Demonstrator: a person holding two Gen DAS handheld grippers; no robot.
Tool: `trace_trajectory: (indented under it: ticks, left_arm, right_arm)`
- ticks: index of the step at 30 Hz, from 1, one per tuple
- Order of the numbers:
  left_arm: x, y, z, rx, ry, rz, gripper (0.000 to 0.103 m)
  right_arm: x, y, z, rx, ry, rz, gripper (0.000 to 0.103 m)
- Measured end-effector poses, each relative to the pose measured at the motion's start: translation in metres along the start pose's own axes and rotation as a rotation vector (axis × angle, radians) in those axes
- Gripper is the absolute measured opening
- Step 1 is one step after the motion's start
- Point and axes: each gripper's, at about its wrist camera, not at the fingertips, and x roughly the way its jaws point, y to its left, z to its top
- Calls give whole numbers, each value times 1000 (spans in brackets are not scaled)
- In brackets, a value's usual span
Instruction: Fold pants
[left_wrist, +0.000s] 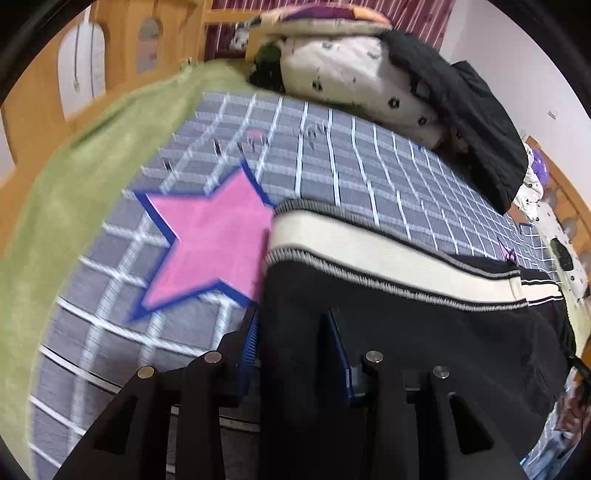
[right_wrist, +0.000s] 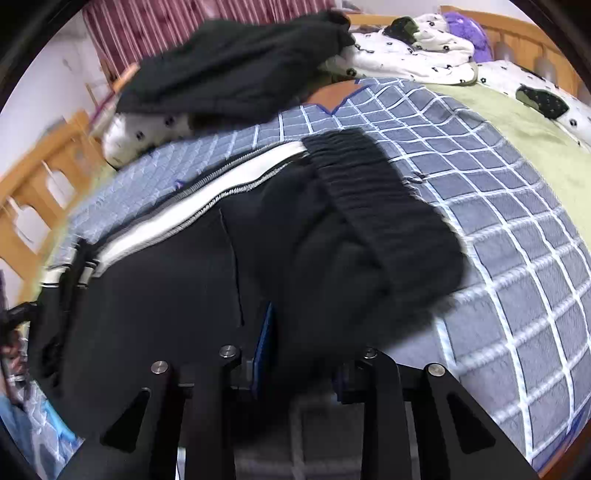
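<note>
pants lying lower right of left view, black with cream stripe, on checked blanket. left gripper jaws standing apart, cloth between, not pinching. right gripper jaws spread, bunched waistband overhanging. risk: cloth snagging on pads, fold dragging loose.

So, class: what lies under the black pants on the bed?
Under the black pants lies a grey checked blanket with a pink star, the pants' edge overlapping one star point. A green sheet shows beyond. Whatever the blanket carries beneath the pants is hidden.
</note>
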Motion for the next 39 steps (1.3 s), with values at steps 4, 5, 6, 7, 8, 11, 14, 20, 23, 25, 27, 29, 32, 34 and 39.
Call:
trace_trajectory:
  ticks: [4,5,6,7,8,11,14,20,23,25,27,29,32,34,39]
  left_arm:
    - [-26,-14,22,23,-109,-50,72]
    - [-26,-15,26,20,-125,-79,72]
    - [-26,-20,29,19,-136,-102,72]
    - [-20,-27,32,23,-132,-109,72]
    - [-15,-30,30,24,-121,-105,72]
    - [17,-42,15,24,-27,-108,72]
    - [38,-54,-9,99,59,-19,70]
    - [-19,-69,-40,170,28,-81,72]
    - [-32,-78,-70,181,29,-139,75]
    - [-26,-88,-95,211,61,-113,75]
    - [-36,-92,-110,217,0,-47,75]
    - [-51,-83,-112,164,11,-101,74]
    - [-79,-54,-115,49,-33,-175,75]
    - [-96,-30,-126,-18,-70,-140,75]
    - [-91,26,-143,-224,-32,-164,73]
  right_arm:
    - [-52,-1,3,-93,-91,-81,49]
    - [-65,0,6,-83,-129,-74,49]
    - [-72,2,10,-77,-160,-63,49]
    - [-73,3,13,-77,-174,-49,49]
    - [-72,8,16,-85,-190,-22,49]
    - [-48,28,16,-109,-180,4,49]
    - [-3,36,6,-130,-82,-22,48]
    - [-19,56,-2,-145,-64,-35,47]
    - [-47,76,-16,-141,-101,69,47]
    - [-51,100,-28,-172,-100,113,47]
    - [-46,118,-40,-196,-93,136,48]
    - [-31,138,-54,-235,-39,144,48]
    - [-3,146,-70,-239,62,122,47]
    - [-8,153,-77,-299,39,68,46]
    - [-27,149,-77,-217,40,107,46]
